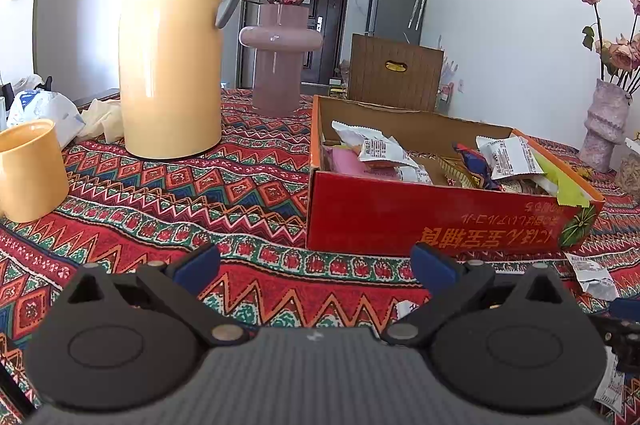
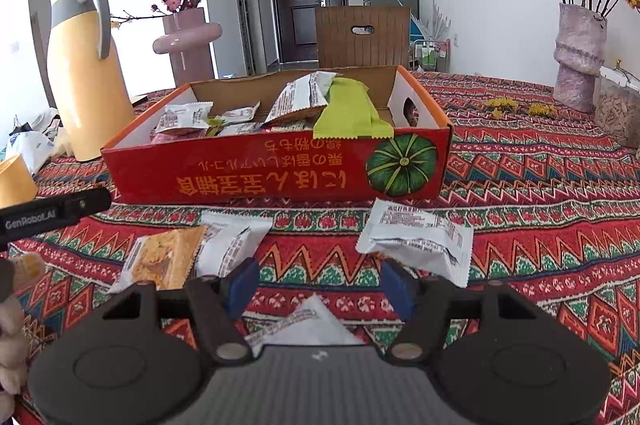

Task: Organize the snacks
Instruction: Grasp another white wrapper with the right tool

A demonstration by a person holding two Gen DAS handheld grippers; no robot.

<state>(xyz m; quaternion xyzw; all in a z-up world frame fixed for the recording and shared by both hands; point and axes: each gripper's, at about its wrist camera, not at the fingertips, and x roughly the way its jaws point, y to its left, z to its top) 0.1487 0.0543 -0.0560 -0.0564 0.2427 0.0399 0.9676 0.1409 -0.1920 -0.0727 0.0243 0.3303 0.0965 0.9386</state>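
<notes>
A red cardboard box (image 1: 440,213) (image 2: 280,173) with a pumpkin picture holds several snack packets. A green packet (image 2: 348,109) hangs over its front rim. On the cloth in front of the box lie a white packet (image 2: 416,241), a second white packet (image 2: 236,241), an orange packet (image 2: 168,257) and a white packet (image 2: 304,325) right below the right gripper. My right gripper (image 2: 318,285) is open and empty above them. My left gripper (image 1: 316,269) is open and empty, low over the cloth left of the box's front. A loose white packet (image 1: 592,273) lies to its right.
A yellow thermos jug (image 1: 172,57) and a yellow cup (image 1: 30,169) stand at the left. A pink vase (image 1: 278,65) with flowers stands behind the jug. A second vase (image 2: 578,61) with roses stands at the right. A wooden chair back (image 2: 362,35) is behind the table.
</notes>
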